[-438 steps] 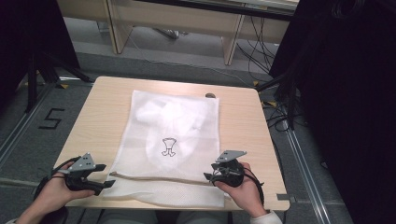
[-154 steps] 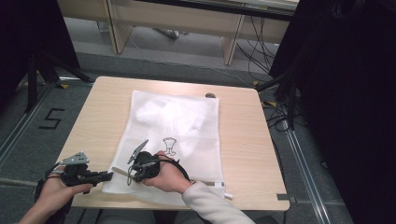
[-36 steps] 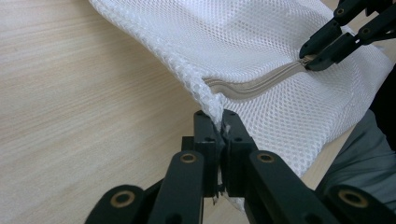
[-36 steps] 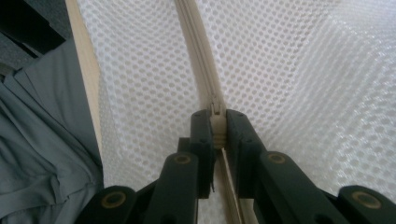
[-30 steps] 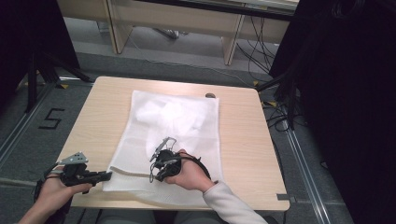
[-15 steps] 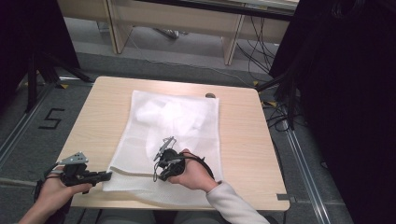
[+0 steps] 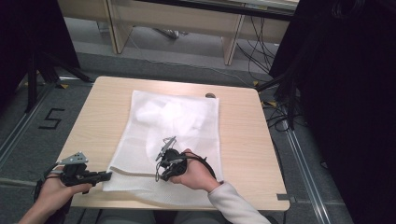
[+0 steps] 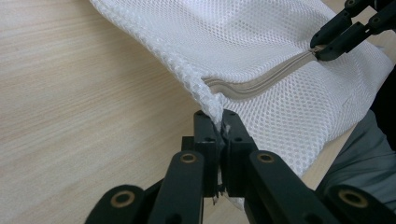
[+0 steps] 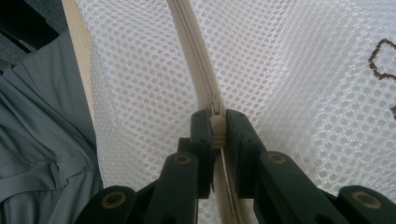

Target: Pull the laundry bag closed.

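Note:
A white mesh bag (image 7: 177, 121) lies flat on the wooden table (image 7: 243, 140), its beige zipper (image 8: 266, 81) running along the near edge. My left gripper (image 7: 108, 175) is shut on the bag's near left corner, with mesh pinched between the jaws (image 8: 219, 116). Over the bag's near middle, my right gripper (image 7: 159, 175) is shut on the zipper pull (image 9: 217, 128). The zipper (image 9: 191, 51) stretches away from it. In the left gripper view, the right gripper (image 8: 322, 46) bites the zipper line at the top right.
A small dark object (image 7: 210, 95) sits at the table's far edge. A dark printed mark (image 9: 380, 56) is on the mesh. The person's grey clothing (image 9: 42, 140) lies past the table's near edge. Cables (image 7: 261, 60) trail on the floor behind.
Since five seconds ago the right gripper has travelled right along the zipper from near the left corner. Over the last second it shifted only slightly. The left gripper has stayed put.

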Available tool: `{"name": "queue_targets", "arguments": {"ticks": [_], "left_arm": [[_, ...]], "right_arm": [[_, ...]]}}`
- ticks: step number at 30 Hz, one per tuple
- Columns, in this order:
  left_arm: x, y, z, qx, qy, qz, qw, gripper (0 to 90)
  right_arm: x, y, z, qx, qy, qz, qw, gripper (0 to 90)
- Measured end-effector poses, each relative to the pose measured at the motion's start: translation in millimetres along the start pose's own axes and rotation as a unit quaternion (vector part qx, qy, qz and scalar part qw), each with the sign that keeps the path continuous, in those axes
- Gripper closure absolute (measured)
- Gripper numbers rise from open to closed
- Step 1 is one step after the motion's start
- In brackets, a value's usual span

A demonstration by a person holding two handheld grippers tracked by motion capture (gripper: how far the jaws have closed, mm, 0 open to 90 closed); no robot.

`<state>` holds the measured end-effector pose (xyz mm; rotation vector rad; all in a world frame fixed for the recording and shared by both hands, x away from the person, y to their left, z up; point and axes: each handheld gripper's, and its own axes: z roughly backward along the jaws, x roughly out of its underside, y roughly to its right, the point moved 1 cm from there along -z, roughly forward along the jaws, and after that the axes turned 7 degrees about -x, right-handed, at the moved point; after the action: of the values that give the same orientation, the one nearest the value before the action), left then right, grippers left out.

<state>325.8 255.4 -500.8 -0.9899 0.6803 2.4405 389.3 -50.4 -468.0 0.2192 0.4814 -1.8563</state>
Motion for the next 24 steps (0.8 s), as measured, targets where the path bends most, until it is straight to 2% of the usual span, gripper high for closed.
{"name": "queue_targets", "arguments": {"ticks": [2, 3, 6, 8, 21, 22, 24], "left_arm": [[0.0, -0.2, 0.0, 0.0, -0.002, -0.002, 1.0, 86.0], [0.2, -0.4, 0.2, -0.001, 0.0, -0.001, 1.0, 86.0], [0.0, 0.0, 0.1, -0.002, -0.001, -0.002, 1.0, 86.0], [0.1, -0.1, 0.1, -0.001, -0.001, -0.001, 1.0, 86.0], [0.1, -0.2, 0.1, -0.001, -0.001, -0.001, 1.0, 86.0], [0.0, -0.6, 0.5, -0.002, -0.002, -0.004, 1.0, 86.0], [0.0, -0.6, 0.5, -0.001, -0.002, -0.004, 1.0, 86.0]], "right_arm": [[0.4, 0.0, 0.2, 0.002, -0.003, 0.001, 1.0, 82.4], [1.5, -0.2, 0.8, 0.008, -0.007, -0.008, 0.9999, 82.4], [2.1, 0.7, 1.4, 0.004, -0.004, 0.0, 1.0, 82.4], [2.9, 0.3, 2.3, 0.004, -0.005, -0.007, 1.0, 82.4], [7.1, 1.5, 5.1, 0.005, -0.005, -0.01, 0.9999, 82.4], [7.1, 2.0, 4.9, 0.003, -0.001, -0.005, 1.0, 82.4], [7.5, 0.9, 5.8, 0.002, -0.002, -0.018, 0.9998, 82.4]]}}
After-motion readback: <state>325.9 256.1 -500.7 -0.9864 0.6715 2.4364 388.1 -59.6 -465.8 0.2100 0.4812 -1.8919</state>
